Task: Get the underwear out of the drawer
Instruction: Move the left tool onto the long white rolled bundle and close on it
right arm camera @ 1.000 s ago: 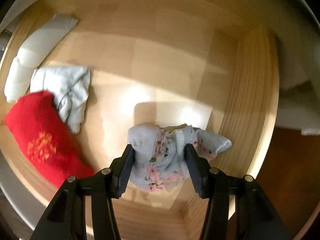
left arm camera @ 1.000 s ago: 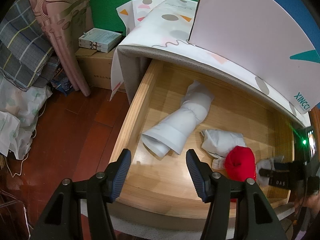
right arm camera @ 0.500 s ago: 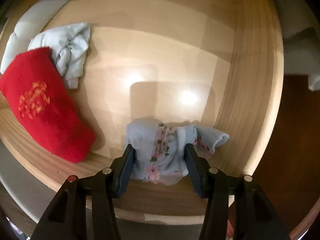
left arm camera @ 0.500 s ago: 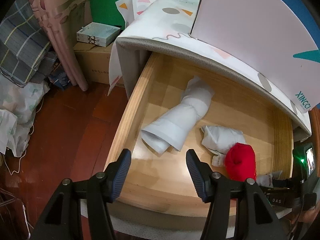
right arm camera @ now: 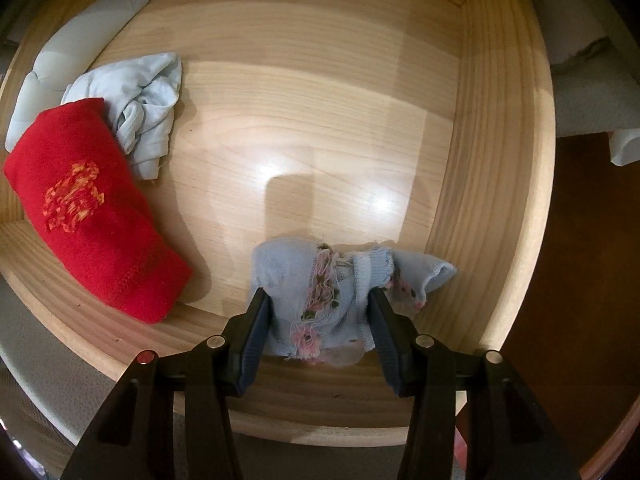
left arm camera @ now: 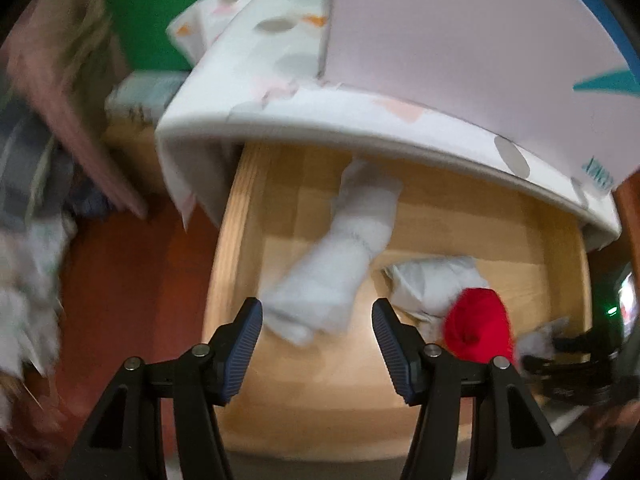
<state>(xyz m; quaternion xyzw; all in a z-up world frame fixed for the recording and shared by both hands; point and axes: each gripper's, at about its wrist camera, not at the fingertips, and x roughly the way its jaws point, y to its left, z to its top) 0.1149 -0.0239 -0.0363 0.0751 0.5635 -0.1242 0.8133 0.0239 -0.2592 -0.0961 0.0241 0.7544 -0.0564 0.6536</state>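
Right wrist view, looking straight down: the wooden drawer [right arm camera: 496,168] fills my field, its floor bare in the middle. Against the left wall lies a red knitted piece [right arm camera: 92,232] with orange stitching, a crumpled pale blue garment [right arm camera: 140,108] touching its upper edge, and a white roll [right arm camera: 80,52] behind both. Near the front right corner sits the piece I am taking, a small light blue floral underwear [right arm camera: 320,292], bunched between the pads of my right gripper [right arm camera: 318,330]. Both fingers press into the cloth, so I read the grip as clenched on it; the fabric bulges between the pads and one loose corner trails off to the right.

Left wrist view, blurred: the same drawer [left arm camera: 224,248] stands open under a patterned cover [left arm camera: 280,92]. My left gripper [left arm camera: 316,344] hangs above the near end of the white roll with its jaws parted and nothing between them.

Handling, as I judge it: the underwear is light, limp and thin, not fragile. Hold the gathered middle, as now; a pinch on the trailing corner alone could slip or snag the drawer's front wall.
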